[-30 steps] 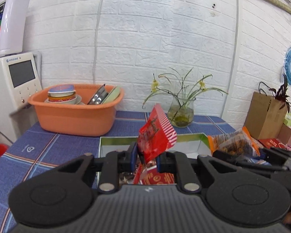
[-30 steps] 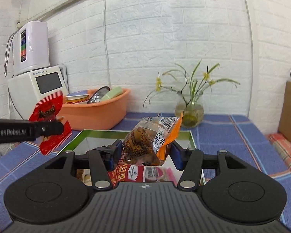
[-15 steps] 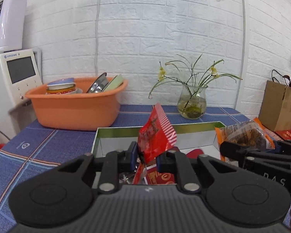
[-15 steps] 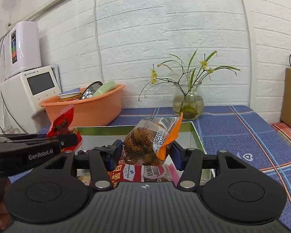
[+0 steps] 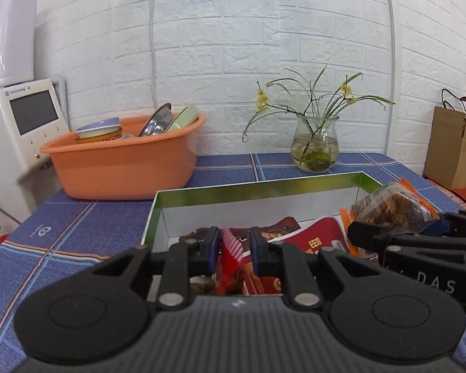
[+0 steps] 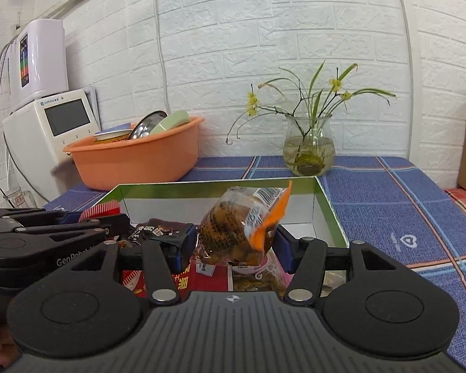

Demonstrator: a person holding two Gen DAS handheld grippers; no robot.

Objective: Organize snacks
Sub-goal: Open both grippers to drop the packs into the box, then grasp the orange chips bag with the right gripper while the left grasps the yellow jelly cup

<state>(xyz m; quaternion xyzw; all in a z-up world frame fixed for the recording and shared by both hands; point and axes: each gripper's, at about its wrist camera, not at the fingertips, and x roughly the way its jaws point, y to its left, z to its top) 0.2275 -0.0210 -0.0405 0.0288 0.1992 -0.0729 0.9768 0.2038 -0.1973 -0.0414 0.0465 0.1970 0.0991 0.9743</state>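
Note:
A green-rimmed white box (image 5: 264, 186) (image 6: 220, 184) holds several snack packets. My left gripper (image 5: 234, 250) is open over the box's near left part; the red striped packet (image 5: 231, 250) stands loose between its fingers, dropping into the box. My right gripper (image 6: 233, 242) is shut on a clear and orange packet of brown snacks (image 6: 242, 223), held just above the box's near right part. That packet (image 5: 391, 205) and the right gripper (image 5: 419, 239) also show in the left wrist view. The left gripper (image 6: 62, 227) shows at the left of the right wrist view.
An orange basin (image 5: 124, 164) (image 6: 139, 158) with dishes stands behind the box at the left. A glass vase with flowers (image 5: 315, 146) (image 6: 309, 149) stands behind it. A white appliance (image 5: 18, 127) is at far left, a brown paper bag (image 5: 453, 152) at far right.
Both grippers moved down and forward over the box. My left gripper opened and the red striped packet slid down between its fingers. The right still holds its packet.

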